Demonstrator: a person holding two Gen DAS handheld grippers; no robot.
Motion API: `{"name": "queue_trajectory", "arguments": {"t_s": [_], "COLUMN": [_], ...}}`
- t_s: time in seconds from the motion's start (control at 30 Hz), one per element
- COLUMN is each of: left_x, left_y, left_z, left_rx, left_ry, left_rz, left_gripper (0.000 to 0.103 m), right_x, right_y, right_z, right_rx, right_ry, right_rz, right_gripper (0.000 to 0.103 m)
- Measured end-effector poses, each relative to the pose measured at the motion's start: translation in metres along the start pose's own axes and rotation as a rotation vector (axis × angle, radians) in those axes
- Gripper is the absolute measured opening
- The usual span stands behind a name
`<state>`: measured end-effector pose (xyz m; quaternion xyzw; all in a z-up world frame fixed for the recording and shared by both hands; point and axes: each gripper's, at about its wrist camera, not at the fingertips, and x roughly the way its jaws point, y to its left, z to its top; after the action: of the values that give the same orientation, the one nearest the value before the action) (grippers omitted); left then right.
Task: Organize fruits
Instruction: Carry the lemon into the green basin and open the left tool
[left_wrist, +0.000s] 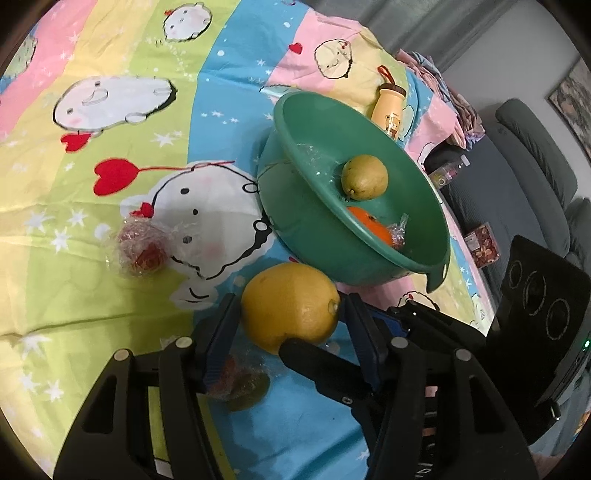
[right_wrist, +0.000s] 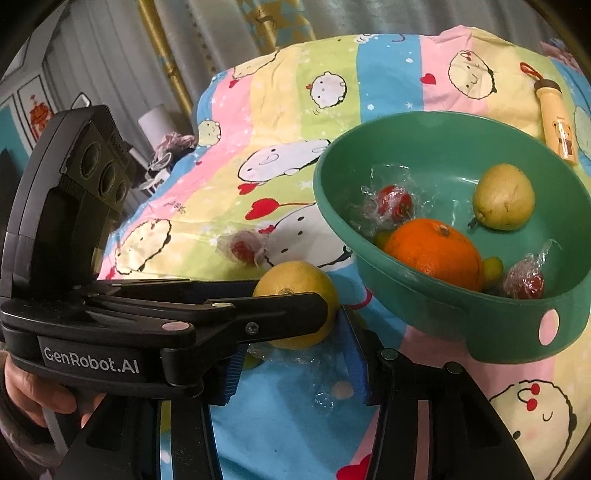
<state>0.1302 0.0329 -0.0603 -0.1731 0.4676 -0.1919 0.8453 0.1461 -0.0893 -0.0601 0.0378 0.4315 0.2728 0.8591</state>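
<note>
A big yellow citrus fruit (left_wrist: 290, 304) sits between the fingers of my left gripper (left_wrist: 288, 314), which close on its sides; it also shows in the right wrist view (right_wrist: 295, 284). The green bowl (right_wrist: 443, 133) behind it holds a pear (right_wrist: 504, 197), an orange (right_wrist: 436, 254) and plastic-wrapped red fruits (right_wrist: 393, 203). A wrapped red fruit (left_wrist: 142, 249) lies on the cloth to the left. My right gripper (right_wrist: 295, 365) is open just behind the yellow fruit, over clear wrap and small fruit. The other gripper's arm crosses each view.
The table wears a colourful cartoon cloth (left_wrist: 110, 166). A beige bottle (left_wrist: 389, 107) lies beyond the bowl. More wrapped fruit (left_wrist: 240, 380) lies under my left gripper. A grey sofa (left_wrist: 528, 166) stands past the table's right edge.
</note>
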Motion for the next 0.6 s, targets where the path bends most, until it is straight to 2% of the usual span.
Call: {"name": "queue_trajectory", "arguments": {"t_s": [0.6], "left_x": [-0.074], "left_y": [-0.069], "left_z": [-0.002], "left_rx": [0.184], "left_ry": [-0.165], "left_rz": [0.056], "left_gripper": [0.057], "right_x": [-0.083], "right_y": [0.028], "right_z": [0.007], "right_rx": [-0.029], "right_ry": [-0.173], "right_rz": [0.059], "right_gripper": [0.049]}}
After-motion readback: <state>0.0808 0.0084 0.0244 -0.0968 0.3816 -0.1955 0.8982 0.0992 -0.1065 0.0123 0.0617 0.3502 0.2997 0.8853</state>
